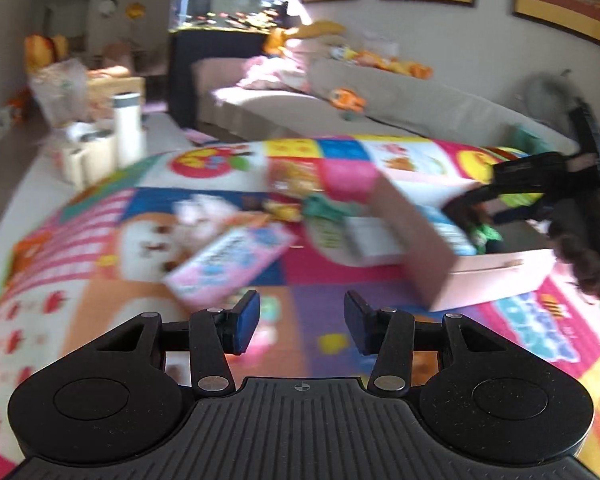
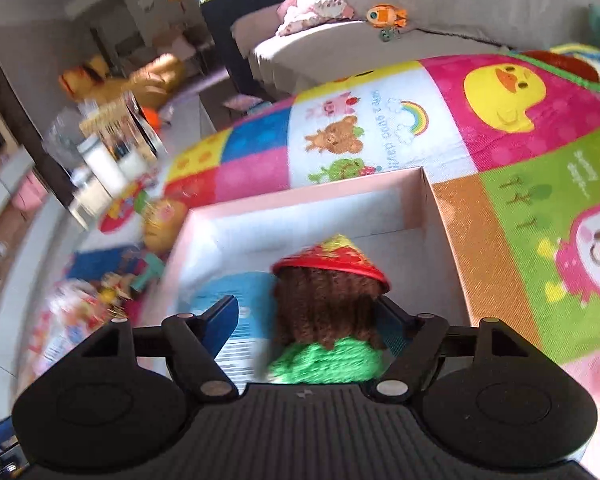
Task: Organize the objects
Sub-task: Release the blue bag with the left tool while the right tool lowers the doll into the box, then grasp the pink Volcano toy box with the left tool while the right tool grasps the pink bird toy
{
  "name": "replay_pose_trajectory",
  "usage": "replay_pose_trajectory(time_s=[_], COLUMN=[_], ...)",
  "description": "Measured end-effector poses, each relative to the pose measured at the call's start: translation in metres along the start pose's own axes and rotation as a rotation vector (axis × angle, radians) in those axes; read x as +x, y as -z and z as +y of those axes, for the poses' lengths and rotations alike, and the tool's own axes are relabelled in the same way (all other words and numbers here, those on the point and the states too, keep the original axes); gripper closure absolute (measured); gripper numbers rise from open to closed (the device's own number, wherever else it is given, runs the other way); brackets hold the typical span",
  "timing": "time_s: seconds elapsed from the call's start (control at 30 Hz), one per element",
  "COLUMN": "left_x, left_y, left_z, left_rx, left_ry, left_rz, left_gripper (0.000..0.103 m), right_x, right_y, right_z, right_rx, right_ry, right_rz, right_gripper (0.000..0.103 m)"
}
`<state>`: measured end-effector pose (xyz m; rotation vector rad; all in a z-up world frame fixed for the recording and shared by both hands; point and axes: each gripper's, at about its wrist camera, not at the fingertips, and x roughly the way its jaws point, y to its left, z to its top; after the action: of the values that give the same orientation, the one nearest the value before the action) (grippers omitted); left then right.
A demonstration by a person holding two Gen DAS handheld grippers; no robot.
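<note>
A pink cardboard box (image 2: pixel 300 196) stands open on the colourful play mat (image 2: pixel 520 184). My right gripper (image 2: pixel 307 302) hangs over it, and a doll (image 2: pixel 324 308) with brown hair, a red pointed hat and a green garment sits between its fingers. The left pad (image 2: pixel 222 320) stands apart from the doll, so the gripper is open. A blue and white packet (image 2: pixel 240 292) lies in the box under the doll. In the left wrist view the box (image 1: pixel 492 280) is at the right. My left gripper (image 1: pixel 301 298) is open and empty above the mat, near a flat pink package (image 1: pixel 228 264).
Loose toys (image 1: pixel 284 208) and a white carton (image 1: pixel 372 240) lie on the mat beside the box. A white bottle (image 1: pixel 128 128) and cups stand on a low surface at the left. A beige sofa (image 1: pixel 380 112) with an orange fish plush (image 1: pixel 346 98) runs behind the mat.
</note>
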<state>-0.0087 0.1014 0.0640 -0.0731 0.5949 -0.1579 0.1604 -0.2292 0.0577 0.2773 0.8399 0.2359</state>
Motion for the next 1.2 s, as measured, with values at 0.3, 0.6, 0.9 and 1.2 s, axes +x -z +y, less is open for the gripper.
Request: replay_pose_trajectory(time_s=[0.3, 0.6, 0.9, 1.2], left_x=[0.003, 0.033, 0.105, 0.114], left_y=[0.016, -0.013, -0.044, -0.032], left_z=[0.016, 0.035, 0.046, 0.022], left_rx=[0.011, -0.040, 0.018, 0.110], left_ry=[-0.020, -0.110, -0.011, -0.012], left_rz=[0.063, -0.015, 0.139, 0.207], left_gripper=[0.052, 0.052, 0.049, 0.065], right_x=[-0.007, -0.059, -0.043, -0.048], right_y=[0.012, 0.053, 0.147, 0.188], right_z=[0.031, 0.107, 0.154, 0.153], right_rx=[-0.054, -0.428, -0.583, -0.693], right_ry=[-0.022, 0.020, -0.109, -0.071], right_rz=[-0.005, -0.180, -0.051, -0.035], right_gripper=[0.018, 0.013, 0.008, 0.008])
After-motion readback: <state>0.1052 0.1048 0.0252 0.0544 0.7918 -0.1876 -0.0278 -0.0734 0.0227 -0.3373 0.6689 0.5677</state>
